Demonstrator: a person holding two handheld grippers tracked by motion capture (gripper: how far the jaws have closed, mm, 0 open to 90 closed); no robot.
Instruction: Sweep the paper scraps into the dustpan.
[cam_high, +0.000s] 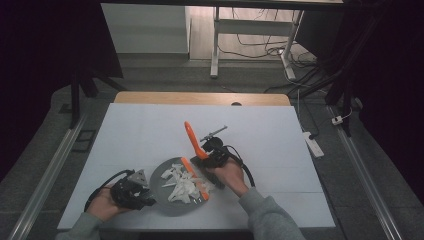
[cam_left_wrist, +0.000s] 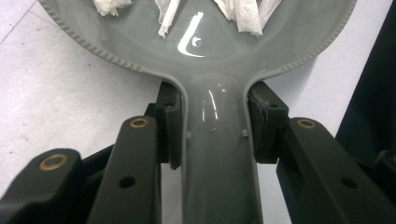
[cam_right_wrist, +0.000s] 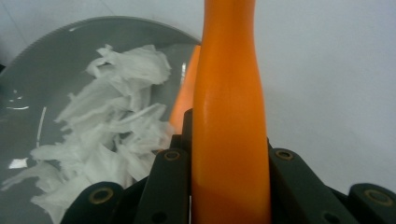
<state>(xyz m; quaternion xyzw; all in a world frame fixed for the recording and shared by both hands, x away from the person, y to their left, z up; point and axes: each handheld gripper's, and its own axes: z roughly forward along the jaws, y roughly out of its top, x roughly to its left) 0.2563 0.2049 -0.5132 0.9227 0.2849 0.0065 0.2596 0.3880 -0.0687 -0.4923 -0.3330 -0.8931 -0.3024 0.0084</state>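
The left tool (cam_high: 131, 191) had its jaws clamped on the handle (cam_left_wrist: 217, 154) of a grey pan (cam_high: 161, 176), probably to steady it near the table's front edge while the other hand worked. White shreds (cam_high: 181, 186) lay heaped in the pan, with a second orange piece (cam_high: 195, 177) resting across them. To the right, the right tool (cam_high: 211, 151) was closed around an orange utensil (cam_high: 192, 140), whose long handle rose up and away from the pan, likely so its lower end could reach into the shreds. The white table (cam_high: 260, 145) lay open behind and to the right, giving free room; the front edge was close.
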